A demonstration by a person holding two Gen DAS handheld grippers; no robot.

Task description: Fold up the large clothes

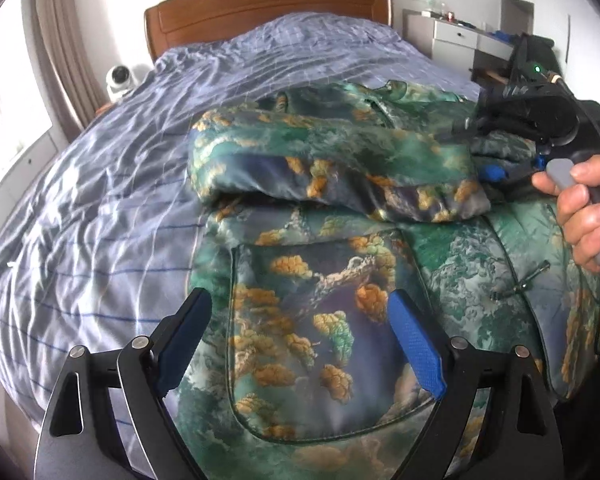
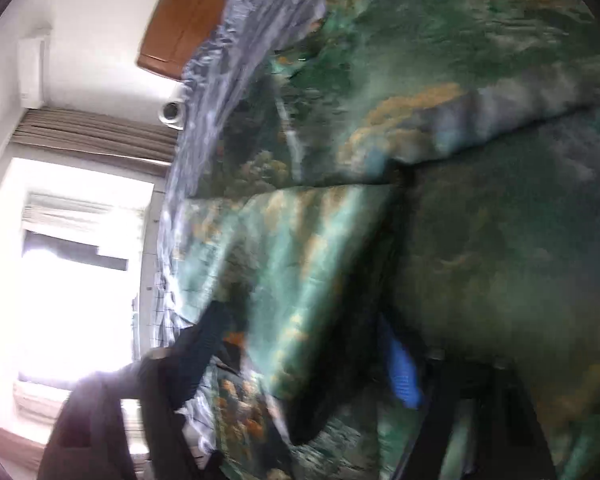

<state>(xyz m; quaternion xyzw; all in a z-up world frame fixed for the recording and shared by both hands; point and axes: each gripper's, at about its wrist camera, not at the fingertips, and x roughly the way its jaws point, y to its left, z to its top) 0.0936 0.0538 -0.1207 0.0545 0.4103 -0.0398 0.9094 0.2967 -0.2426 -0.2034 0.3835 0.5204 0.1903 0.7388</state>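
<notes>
The left tongs stand spread wide at the bottom of the left view, gripping nothing, over the jacket's pocket panel. The jacket, a padded green-and-gold print, lies on the bed, filling the lower centre and right of that frame, with a sleeve folded across its middle. At the right edge of the same view, a hand grips the handle of the right tongs, whose blue tips sit against the end of the sleeve; whether they pinch the cloth cannot be told there.

The right view is tilted and blurred: the right tongs appear low in the frame with a fold of the jacket between the fingers, their state not certain. Only this view shows the bright window and curtain at left. Only the left view shows the white drawers at upper right. Both show the wooden headboard and a small white camera beside the bed.
</notes>
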